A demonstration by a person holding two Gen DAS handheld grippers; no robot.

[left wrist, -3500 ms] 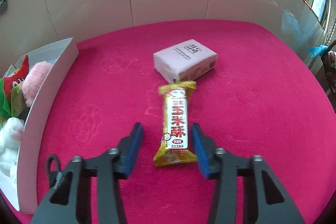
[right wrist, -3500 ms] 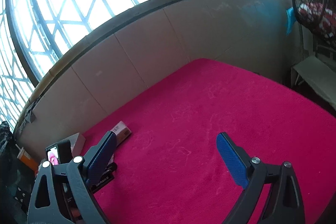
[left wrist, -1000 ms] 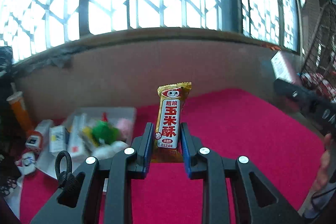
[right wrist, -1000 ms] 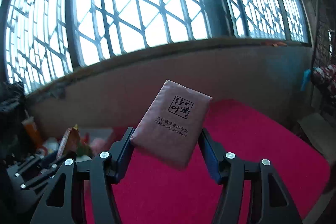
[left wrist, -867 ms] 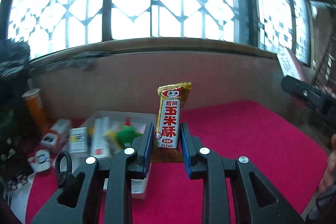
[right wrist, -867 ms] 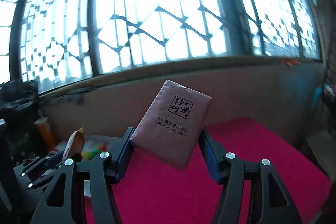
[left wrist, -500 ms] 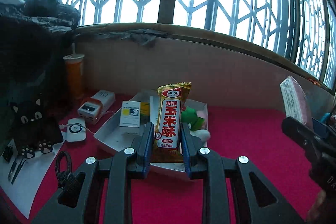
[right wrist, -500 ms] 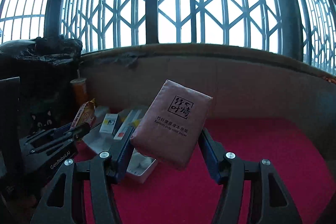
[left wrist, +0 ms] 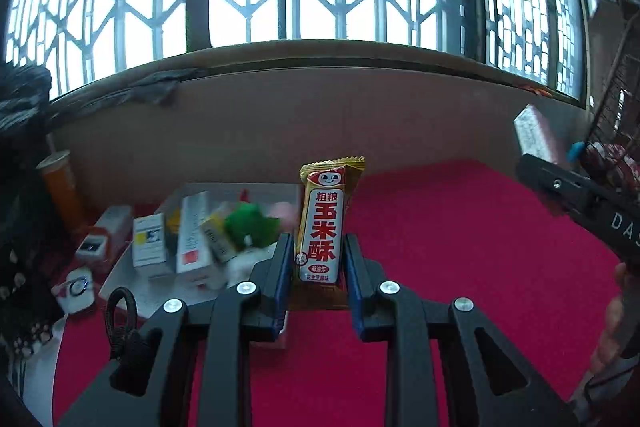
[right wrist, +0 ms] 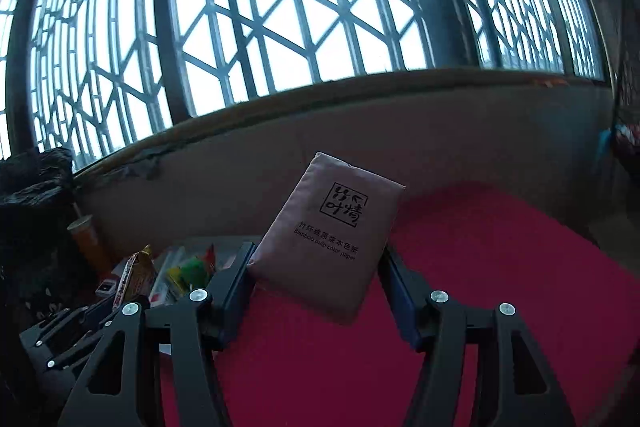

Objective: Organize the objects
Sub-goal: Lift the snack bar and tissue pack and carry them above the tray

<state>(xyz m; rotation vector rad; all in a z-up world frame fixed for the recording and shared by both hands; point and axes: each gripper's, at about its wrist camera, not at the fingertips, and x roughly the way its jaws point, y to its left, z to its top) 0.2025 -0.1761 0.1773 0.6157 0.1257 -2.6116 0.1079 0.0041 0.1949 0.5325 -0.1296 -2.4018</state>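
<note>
My left gripper point(left wrist: 317, 259) is shut on a yellow and red snack bar point(left wrist: 325, 227), held upright above the red cloth. My right gripper point(right wrist: 316, 267) is shut on a pink tissue pack point(right wrist: 328, 235), tilted and held in the air. The white box point(left wrist: 132, 267) sits to the left beyond the left gripper, holding small cartons and a green plush toy point(left wrist: 250, 225). The tissue pack also shows in the left wrist view point(left wrist: 534, 135) at the far right. The snack bar also shows in the right wrist view point(right wrist: 134, 279) at lower left, in front of the box contents.
A red cloth point(left wrist: 460, 227) covers the table. An orange bottle point(left wrist: 60, 187), a white charger point(left wrist: 104, 235) and small gadgets lie left of the box. A beige wall point(left wrist: 280, 115) and barred windows stand behind. A wire rack point(left wrist: 616, 131) is at the far right.
Both grippers have swung back to the right, holding their items. The box now sits further left in both views and more red cloth shows.
</note>
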